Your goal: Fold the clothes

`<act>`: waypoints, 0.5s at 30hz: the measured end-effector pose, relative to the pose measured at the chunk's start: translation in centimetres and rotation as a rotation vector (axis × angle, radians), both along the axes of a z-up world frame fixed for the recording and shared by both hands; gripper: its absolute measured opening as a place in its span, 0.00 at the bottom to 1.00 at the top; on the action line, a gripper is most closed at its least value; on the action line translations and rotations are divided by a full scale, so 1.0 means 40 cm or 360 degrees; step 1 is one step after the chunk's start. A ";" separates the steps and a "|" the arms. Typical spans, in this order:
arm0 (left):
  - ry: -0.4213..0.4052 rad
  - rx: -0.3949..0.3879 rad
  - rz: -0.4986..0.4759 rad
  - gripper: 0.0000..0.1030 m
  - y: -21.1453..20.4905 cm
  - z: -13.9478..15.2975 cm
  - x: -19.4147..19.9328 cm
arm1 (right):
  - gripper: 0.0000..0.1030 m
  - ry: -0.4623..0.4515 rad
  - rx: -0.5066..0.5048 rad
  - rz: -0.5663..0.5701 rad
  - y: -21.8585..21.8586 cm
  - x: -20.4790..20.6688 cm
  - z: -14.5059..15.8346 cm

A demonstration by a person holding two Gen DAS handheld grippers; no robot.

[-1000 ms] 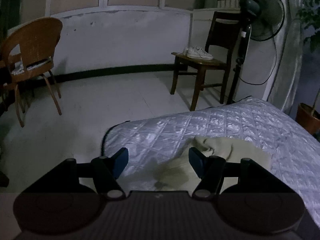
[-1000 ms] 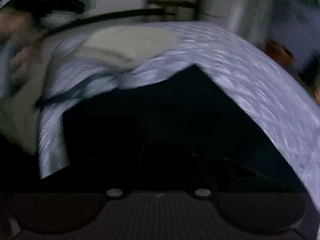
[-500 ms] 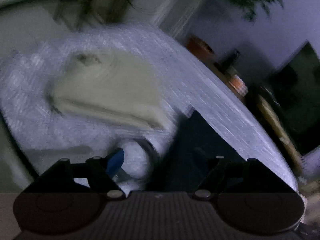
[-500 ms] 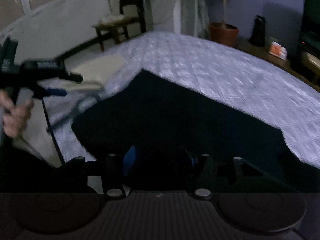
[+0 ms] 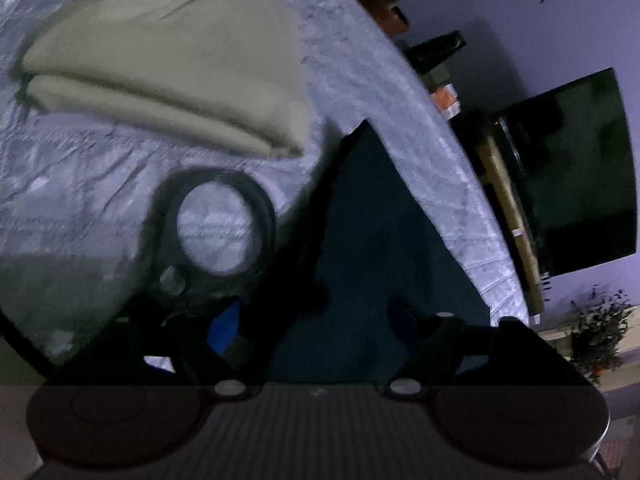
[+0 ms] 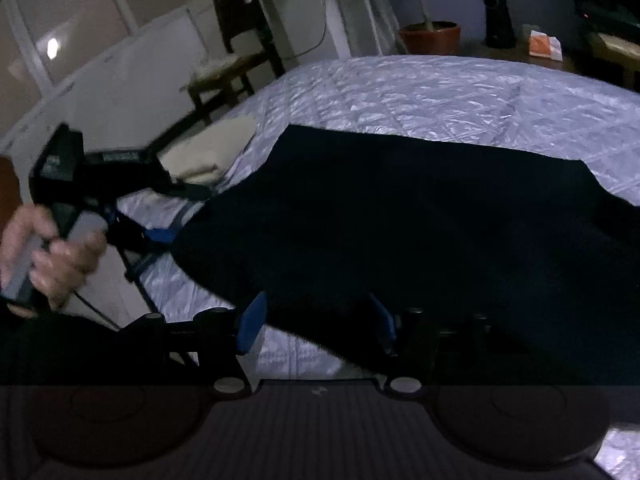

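A dark navy garment lies spread flat on the silver quilted bedspread. Its round neck opening shows in the left wrist view. A folded beige garment rests beyond it. My left gripper hangs over the dark cloth near the neck opening, its jaws opening, pads pressing nothing. From the right wrist view, a hand holds that left gripper at the garment's left corner. My right gripper straddles the dark garment's near edge, jaws opening, cloth loose between the blue pads.
A dark TV screen on a low wooden stand sits right of the bed. A potted plant, a black speaker and an orange box stand behind it. A wooden chair and a fan stand at the back left.
The left gripper has swung from facing the room down onto the bed, over the dark garment's neck opening, with its jaws wider. The right gripper slid sideways along the dark garment's near edge.
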State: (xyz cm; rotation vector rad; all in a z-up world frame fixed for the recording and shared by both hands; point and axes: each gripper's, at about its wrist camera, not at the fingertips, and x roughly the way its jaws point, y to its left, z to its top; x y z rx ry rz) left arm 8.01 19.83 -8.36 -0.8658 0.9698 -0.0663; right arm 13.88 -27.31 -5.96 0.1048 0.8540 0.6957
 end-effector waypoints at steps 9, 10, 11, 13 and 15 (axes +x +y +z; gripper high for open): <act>-0.0080 0.0019 -0.0043 0.80 -0.034 0.012 0.032 | 0.64 -0.0046 0.0047 -0.0036 -0.014 0.021 -0.024; -0.0078 -0.0007 -0.0054 0.81 -0.037 0.010 0.029 | 0.64 -0.0048 0.0033 -0.0037 -0.008 0.027 -0.026; -0.0082 -0.0039 -0.0060 0.83 -0.034 0.007 0.025 | 0.64 -0.0048 0.0014 -0.0031 0.002 0.034 -0.030; -0.0089 -0.0103 -0.0071 0.85 -0.027 0.001 0.015 | 0.64 -0.0049 -0.0024 -0.0015 0.024 0.046 -0.040; -0.0100 -0.0224 -0.0044 0.88 -0.008 -0.006 0.006 | 0.64 -0.0050 -0.0063 0.0000 0.047 0.059 -0.050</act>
